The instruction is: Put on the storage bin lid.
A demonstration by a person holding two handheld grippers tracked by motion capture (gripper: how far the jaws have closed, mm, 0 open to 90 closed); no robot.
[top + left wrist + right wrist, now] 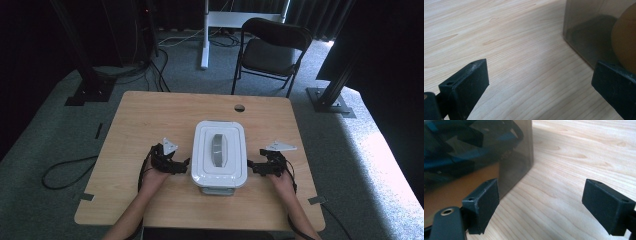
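**Both grippers flank the lidded box**

The rectangular white-lidded plastic box [219,156] with a grey handle sits in the middle of the high view, on the pale wooden table [150,115]. The left gripper [186,165] waits at the box's left side and the right gripper [251,167] at its right, both near the lower part of the lid.

In the left gripper view its jaws stand spread, with bare wood between them and the smoky translucent wall [586,32] of the box at upper right. In the right gripper view the jaws are likewise spread wide, pinching nothing, the box wall [516,160] at upper left.

To do this well, I would bring both sides in evenly, aim for the lid's edge clips rather than the smooth wall, and keep the box from sliding sideways.
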